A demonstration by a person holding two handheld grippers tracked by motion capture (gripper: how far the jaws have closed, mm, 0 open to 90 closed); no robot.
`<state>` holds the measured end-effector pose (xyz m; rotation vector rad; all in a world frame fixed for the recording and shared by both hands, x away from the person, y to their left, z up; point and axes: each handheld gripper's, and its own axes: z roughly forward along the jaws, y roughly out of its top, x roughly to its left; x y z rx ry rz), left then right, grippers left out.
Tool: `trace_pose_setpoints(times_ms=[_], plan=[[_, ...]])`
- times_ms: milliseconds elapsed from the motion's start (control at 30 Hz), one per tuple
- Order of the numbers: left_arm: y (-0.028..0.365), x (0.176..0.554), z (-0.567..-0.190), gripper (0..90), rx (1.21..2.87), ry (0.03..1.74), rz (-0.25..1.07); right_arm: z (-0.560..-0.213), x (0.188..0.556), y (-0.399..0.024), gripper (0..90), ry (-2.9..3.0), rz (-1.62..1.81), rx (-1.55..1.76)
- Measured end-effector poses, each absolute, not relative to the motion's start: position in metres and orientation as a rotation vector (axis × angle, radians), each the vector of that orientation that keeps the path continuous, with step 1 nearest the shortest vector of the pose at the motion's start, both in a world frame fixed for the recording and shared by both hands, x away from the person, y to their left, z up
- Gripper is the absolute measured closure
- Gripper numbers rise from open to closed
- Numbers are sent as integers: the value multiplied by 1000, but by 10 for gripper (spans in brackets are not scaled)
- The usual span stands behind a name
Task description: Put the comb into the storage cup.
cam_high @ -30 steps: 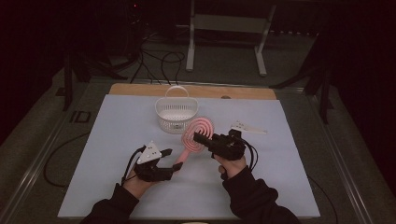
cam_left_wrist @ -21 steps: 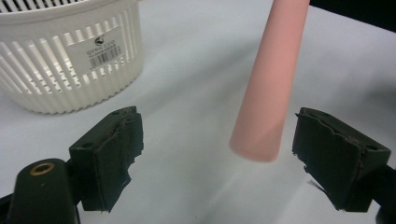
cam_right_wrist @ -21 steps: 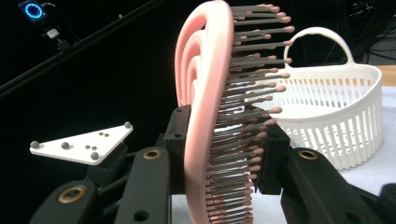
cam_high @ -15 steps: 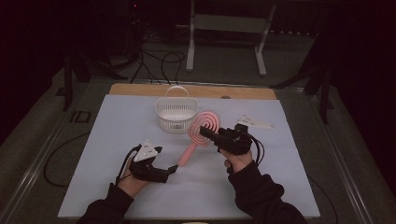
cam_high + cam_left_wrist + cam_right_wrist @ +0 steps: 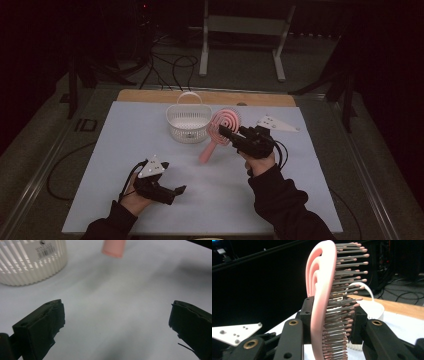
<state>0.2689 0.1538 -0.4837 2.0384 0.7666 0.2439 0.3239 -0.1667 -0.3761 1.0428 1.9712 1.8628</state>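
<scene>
**Brush up in right grip, basket just beyond it**

High view: we see the right gripper [image 5: 226,134] clamped on the head of the pink hairbrush [image 5: 220,131]; brush is lifted off the mat, head up by the gripper, handle slanting down-left toward us, its long axis running diagonal w/ the lower tip just over the mat; the white basket [image 5: 188,122] sits directly left of the brush head, just beside it, so the right hand is by far the nearer one; the left gripper [image 5: 175,192] rests low on the mat near the front edge, well apart from both.

Left gripper view: jaws have just been opening and now stand wide, nothing btwn them, bare white mat [image 5: 112,302] below; basket wall at top left, the handle's pink end at top centre, both farther off.

Right gripper view: jaws closed tight across the brush head, bristle side to the right, pink back to the left; basket rim peeks out behind the bristles; we judge the next move is a short carry leftward over the rim, then handle-down into the basket.
</scene>
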Motion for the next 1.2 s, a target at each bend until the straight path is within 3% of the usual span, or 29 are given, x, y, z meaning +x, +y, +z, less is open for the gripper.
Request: trace_pose_setpoints(times_ms=[433, 1200], plan=[[169, 265, -491, 2, 2070, 777, 183, -354, 336, -160, 647, 1917, 1788, 940], [187, 256, -498, 2, 2044, 803, 234, -317, 370, -128, 648, 1824, 1604, 755]])
